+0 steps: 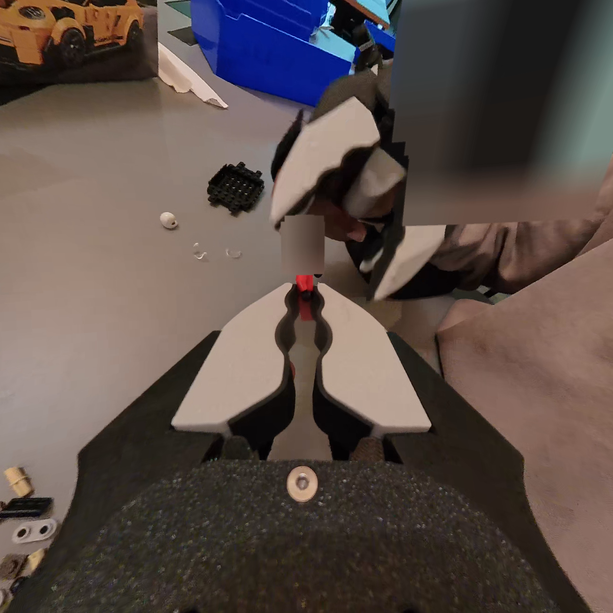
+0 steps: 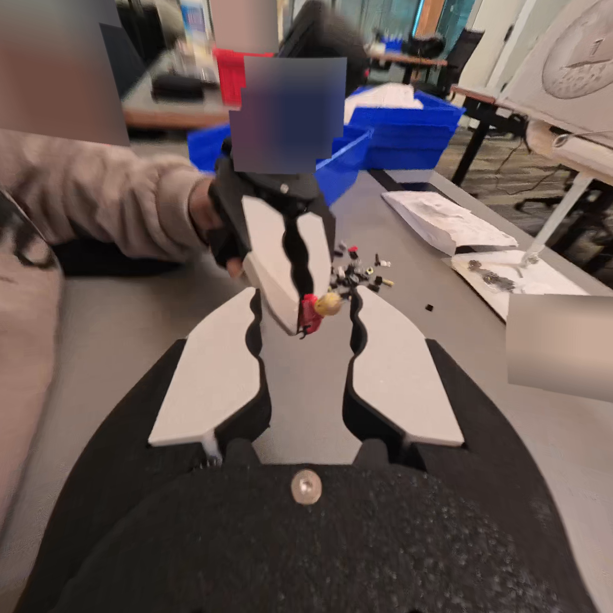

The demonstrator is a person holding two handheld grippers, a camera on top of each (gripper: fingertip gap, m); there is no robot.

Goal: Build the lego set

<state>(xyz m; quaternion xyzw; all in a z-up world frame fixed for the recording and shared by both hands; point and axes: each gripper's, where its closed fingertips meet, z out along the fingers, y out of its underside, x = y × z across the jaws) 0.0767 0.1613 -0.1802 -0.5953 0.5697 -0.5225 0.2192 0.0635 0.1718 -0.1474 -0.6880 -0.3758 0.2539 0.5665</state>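
A: Left wrist view first. Nearest the lens, the left claw (image 1: 304, 286) is pinched almost shut at the tips on a red minifigure (image 1: 304, 295); only its red body shows, since a mosaic patch covers whatever sits above the tips.

B: And the risk?

A: The grip is at the very tips on a small, smooth piece. I'd judge that a push from the other side could twist it out or pop it loose onto the bench (image 1: 99, 298). The right claw (image 1: 326, 255) hangs just beyond it, blurred, so I can't judge its gap from here.

B: Anything else on the bench?

A: A black plate (image 1: 236, 188), a white round piece (image 1: 168, 220) and some clear bits (image 1: 215, 253), all well apart from the claws.

B: Now the right wrist view.

A: The right claw (image 2: 304, 295) stands wide open and holds nothing. Between its fingers you see the left claw (image 2: 303, 315) closed on the minifigure (image 2: 311, 313), which has a yellow head (image 2: 328, 304) sticking out sideways.

B: So what might fail?

A: The picture is smeared with motion. I'd guess a fast approach could knock the head off, or close on the left claw's finger instead. Loose parts (image 2: 356, 272) lie behind, where a dropped piece could get lost.
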